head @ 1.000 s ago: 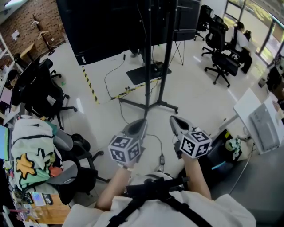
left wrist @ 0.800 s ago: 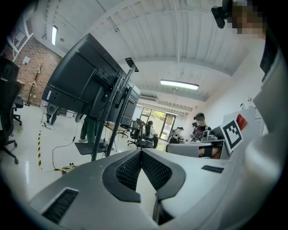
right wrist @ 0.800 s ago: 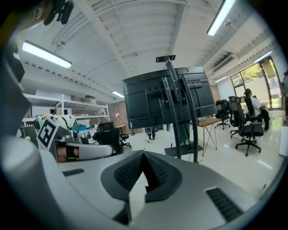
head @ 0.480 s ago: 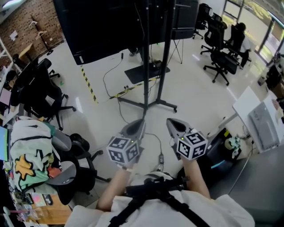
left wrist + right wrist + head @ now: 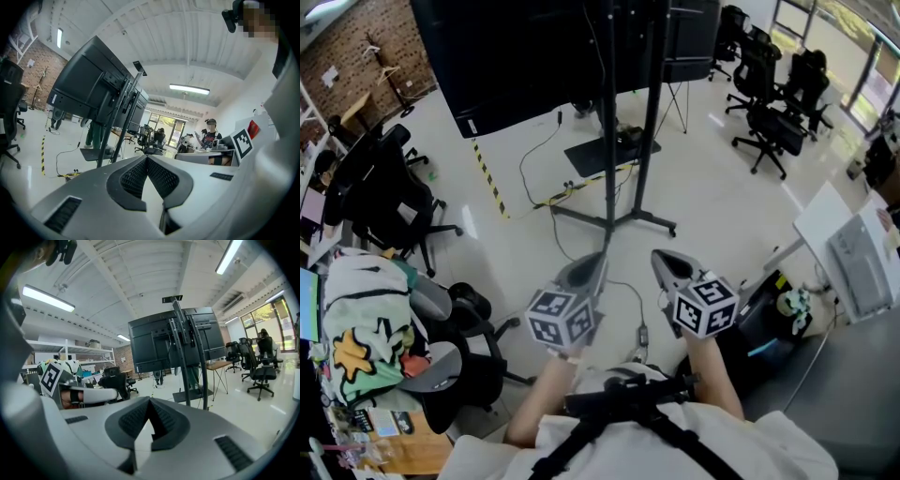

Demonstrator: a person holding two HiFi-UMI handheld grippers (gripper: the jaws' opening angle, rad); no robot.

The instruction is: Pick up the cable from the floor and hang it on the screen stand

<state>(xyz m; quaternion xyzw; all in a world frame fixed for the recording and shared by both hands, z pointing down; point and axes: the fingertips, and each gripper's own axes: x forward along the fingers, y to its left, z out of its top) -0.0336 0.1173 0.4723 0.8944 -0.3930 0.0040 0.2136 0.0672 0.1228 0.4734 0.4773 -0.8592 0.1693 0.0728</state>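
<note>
A thin dark cable (image 5: 641, 330) with a small block on it lies on the pale floor. It runs from the screen stand's base (image 5: 616, 221) toward me, between my two grippers. The stand's black poles (image 5: 609, 141) carry a large black screen (image 5: 516, 56). My left gripper (image 5: 592, 266) and right gripper (image 5: 662, 262) hover side by side above the cable and point at the stand. Both are shut with nothing in them. The left gripper view shows closed jaws (image 5: 146, 157) with the stand (image 5: 117, 123) ahead. The right gripper view shows the same (image 5: 150, 401), with the stand (image 5: 190, 357) beyond.
Black office chairs (image 5: 389, 187) and a colourful backpack (image 5: 361, 328) crowd the left. More chairs (image 5: 769, 103) stand at the back right, and a white table (image 5: 834, 225) is on the right. A black floor plate (image 5: 614, 155), another cable (image 5: 528, 159) and striped tape (image 5: 492, 183) lie near the stand.
Both grippers keep their place and stay shut. The view has shifted slightly, and the person seated at the back right is no longer seen.
</note>
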